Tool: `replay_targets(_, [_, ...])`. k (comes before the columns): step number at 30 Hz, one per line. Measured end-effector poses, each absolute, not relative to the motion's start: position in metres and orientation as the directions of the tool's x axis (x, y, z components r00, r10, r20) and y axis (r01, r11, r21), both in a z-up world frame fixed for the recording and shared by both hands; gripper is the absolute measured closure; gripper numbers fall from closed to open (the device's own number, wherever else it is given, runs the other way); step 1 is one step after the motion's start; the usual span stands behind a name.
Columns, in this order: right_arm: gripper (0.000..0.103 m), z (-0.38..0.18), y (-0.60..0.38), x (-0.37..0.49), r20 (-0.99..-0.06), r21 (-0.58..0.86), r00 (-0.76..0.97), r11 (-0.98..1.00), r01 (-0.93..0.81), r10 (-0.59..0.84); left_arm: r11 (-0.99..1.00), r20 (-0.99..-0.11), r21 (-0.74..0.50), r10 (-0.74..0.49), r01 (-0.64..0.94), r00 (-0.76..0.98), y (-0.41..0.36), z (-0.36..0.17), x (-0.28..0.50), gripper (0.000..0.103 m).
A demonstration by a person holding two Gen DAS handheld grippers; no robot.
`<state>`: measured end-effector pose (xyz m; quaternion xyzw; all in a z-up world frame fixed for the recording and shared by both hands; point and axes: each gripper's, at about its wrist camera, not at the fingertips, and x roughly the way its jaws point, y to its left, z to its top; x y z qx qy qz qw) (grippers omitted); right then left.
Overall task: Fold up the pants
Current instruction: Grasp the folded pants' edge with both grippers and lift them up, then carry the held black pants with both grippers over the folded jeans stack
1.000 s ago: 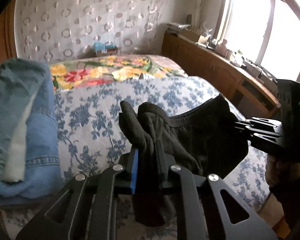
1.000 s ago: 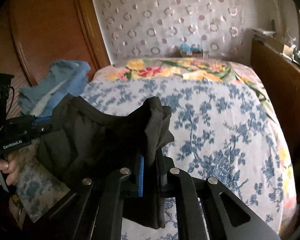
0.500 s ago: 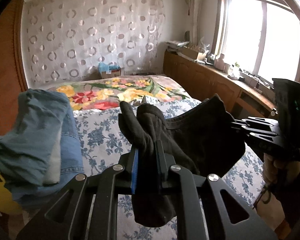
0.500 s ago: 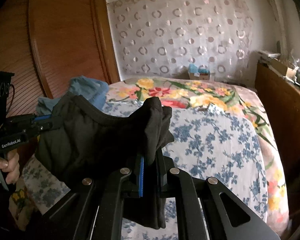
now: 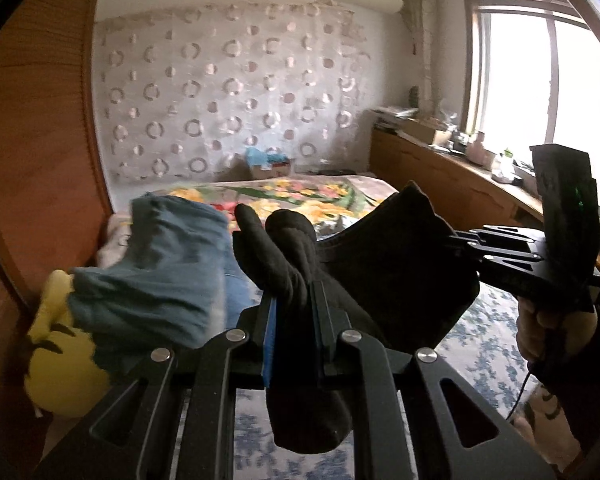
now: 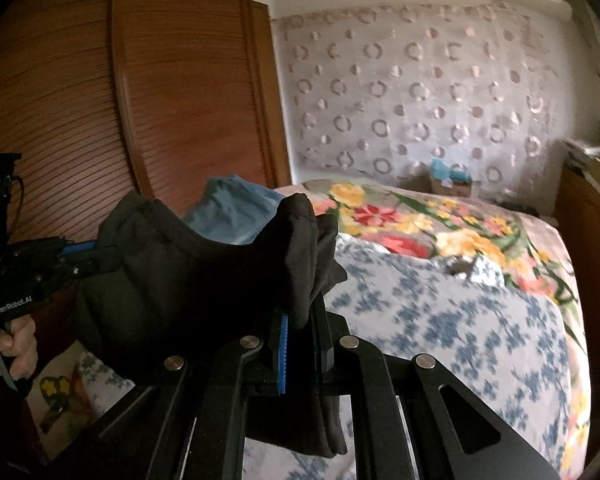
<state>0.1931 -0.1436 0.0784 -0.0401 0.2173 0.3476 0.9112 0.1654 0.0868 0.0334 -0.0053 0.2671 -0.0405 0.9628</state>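
Black pants (image 5: pixel 396 276) hang in the air between the two grippers, above the bed. My left gripper (image 5: pixel 294 300) is shut on one bunched end of the waistband, which sticks up past its fingers. In the right wrist view my right gripper (image 6: pixel 302 316) is shut on the other end of the black pants (image 6: pixel 188 280). The fabric sags in a curve between the two grips. Across the cloth each view shows the other gripper: the right one (image 5: pixel 460 242) and the left one (image 6: pixel 100 252), each held by a hand.
A bed with a blue-flowered cover (image 6: pixel 460 320) and a bright floral blanket (image 6: pixel 420 224) lies below. Blue jeans (image 5: pixel 160 264) are piled at the bed's left edge over a yellow plush toy (image 5: pixel 56 364). Wooden wardrobe doors (image 6: pixel 120 100) stand left, a low cabinet (image 5: pixel 440 176) by the window right.
Both grippers have risen and tilted upward with the pants still gripped. The wall, the air conditioner and the wardrobe now fill more of the views, and the bed sits lower.
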Motion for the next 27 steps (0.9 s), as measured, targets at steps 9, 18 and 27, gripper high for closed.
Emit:
replay_targets(9, [0.094,0.078,-0.130,0.229,-0.410,0.025,0.657,0.728,-0.685,0.633,0.999,-0.500,-0.013,-0.035,0.033,0.866,0.107,0.043,0.179,0.087])
replay_targets(18, [0.094,0.087,-0.102,0.270,-0.389,-0.027,0.656,0.704,-0.710,0.647,1.000,-0.465,-0.006,0.000,-0.003,0.886,0.124,0.064,0.197,0.087])
replay_targets(27, [0.094,0.082,-0.053,0.315,-0.379,-0.148,0.634,0.632,-0.761,0.674,0.996,-0.465,0.004,0.079,-0.087,0.882,0.149,0.054,0.220,0.087])
